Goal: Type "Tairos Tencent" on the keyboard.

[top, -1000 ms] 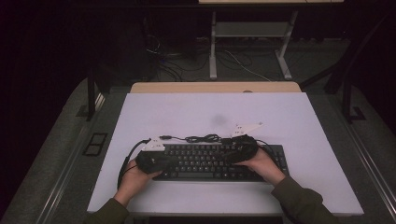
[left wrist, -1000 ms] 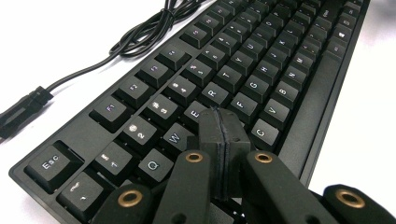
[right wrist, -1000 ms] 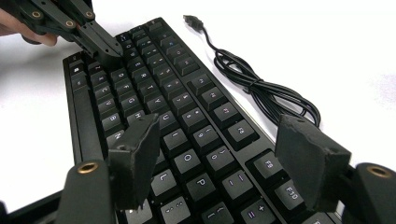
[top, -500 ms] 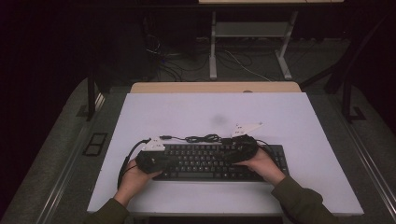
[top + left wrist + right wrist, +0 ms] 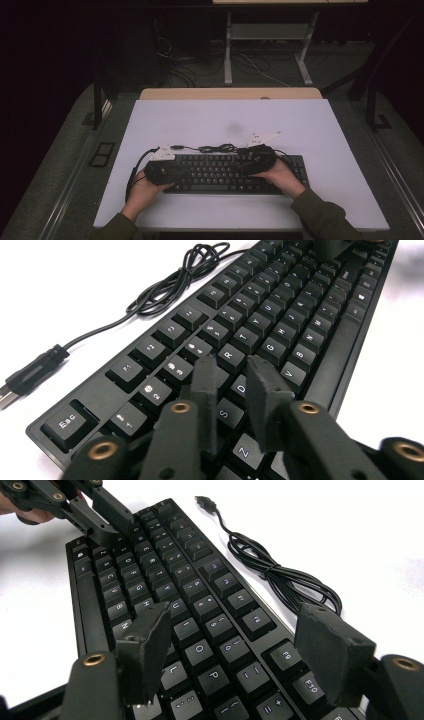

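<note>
So I've got both grippers parked over the black wired keyboard with dark keycaps (image 5: 225, 172), which sits at the 6 o'clock end of the white table top (image 5: 210, 120), its thin black cable bundled in a loose coil (image 5: 220, 148) just behind it toward 12. Progress-wise I'd call this early: nothing looks lifted or pulled off, every keycap I can make out is seated, and the USB plug (image 5: 30, 374) lies loose on the table. Left gripper (image 5: 231, 374) is nearly pinched, only a thin gap between its jaws, tips hovering right over the letter keys around D and R, holding nothing; can't tell if they actually touch a cap. Right gripper (image 5: 235, 630) is spread wide across the right-hand letter and function rows, empty too. My guess is pressing or gripping is all left to do.
</note>
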Demonstrator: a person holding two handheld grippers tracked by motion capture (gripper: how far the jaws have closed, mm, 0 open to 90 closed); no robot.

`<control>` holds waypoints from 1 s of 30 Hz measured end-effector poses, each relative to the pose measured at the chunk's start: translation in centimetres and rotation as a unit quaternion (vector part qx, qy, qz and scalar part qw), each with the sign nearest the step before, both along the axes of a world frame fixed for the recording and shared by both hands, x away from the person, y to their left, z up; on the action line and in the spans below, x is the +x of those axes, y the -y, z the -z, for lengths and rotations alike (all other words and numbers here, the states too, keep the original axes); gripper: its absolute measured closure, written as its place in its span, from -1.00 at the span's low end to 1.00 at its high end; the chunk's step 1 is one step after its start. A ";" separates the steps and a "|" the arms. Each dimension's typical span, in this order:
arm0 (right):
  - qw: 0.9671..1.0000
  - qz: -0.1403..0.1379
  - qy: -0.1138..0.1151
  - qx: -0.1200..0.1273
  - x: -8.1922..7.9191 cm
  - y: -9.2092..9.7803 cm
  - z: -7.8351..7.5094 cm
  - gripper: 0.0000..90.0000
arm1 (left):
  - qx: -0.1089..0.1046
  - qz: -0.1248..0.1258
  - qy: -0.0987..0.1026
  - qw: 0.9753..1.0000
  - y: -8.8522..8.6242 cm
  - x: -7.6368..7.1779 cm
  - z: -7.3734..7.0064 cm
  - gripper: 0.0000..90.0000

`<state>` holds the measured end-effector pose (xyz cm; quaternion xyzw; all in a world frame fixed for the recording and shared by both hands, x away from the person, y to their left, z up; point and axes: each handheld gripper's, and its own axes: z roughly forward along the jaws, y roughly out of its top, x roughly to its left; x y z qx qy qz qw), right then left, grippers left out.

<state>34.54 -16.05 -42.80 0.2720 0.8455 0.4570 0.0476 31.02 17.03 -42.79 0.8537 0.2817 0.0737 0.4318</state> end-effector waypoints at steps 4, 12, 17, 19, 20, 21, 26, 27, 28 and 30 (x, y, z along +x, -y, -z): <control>1.000 0.000 0.000 0.000 0.0 0.0 0.0 -0.33 | -0.007 -0.004 -0.002 1.000 0.0 0.0 0.0 0.42; 1.000 0.002 0.001 0.001 0.0 0.1 0.0 -0.33 | -0.017 -0.013 0.011 1.000 0.3 -0.1 -0.2 -0.17; 1.000 0.002 -0.001 0.001 0.0 0.1 0.0 -0.33 | -0.020 -0.014 0.016 1.000 0.6 -0.2 -0.2 -0.46; 1.000 0.002 0.001 0.001 0.0 0.1 0.0 -0.33 | -0.020 -0.012 0.017 1.000 0.7 -0.2 -0.2 -0.47; 1.000 0.003 0.000 0.002 0.0 0.1 0.0 -0.33 | -0.020 -0.012 0.017 1.000 0.7 -0.3 -0.3 -0.47; 1.000 0.003 0.001 0.002 0.1 0.1 0.0 -0.33 | -0.022 -0.010 0.018 1.000 0.7 -0.3 -0.3 -0.47; 1.000 0.004 0.000 0.002 0.0 0.2 0.0 -0.33 | -0.027 -0.003 0.018 0.999 0.9 -1.0 -0.6 -0.47; 1.000 0.004 0.000 0.002 0.0 0.2 0.0 -0.33 | -0.029 -0.002 0.017 0.999 1.0 -1.1 -0.7 -0.47; 1.000 0.004 -0.001 0.002 0.0 0.2 0.0 -0.33 | -0.029 0.001 0.018 0.999 1.1 -1.2 -0.7 -0.46; 1.000 0.004 0.000 0.002 0.0 0.2 0.0 -0.33 | -0.030 0.005 0.021 0.999 1.2 -1.3 -0.8 -0.42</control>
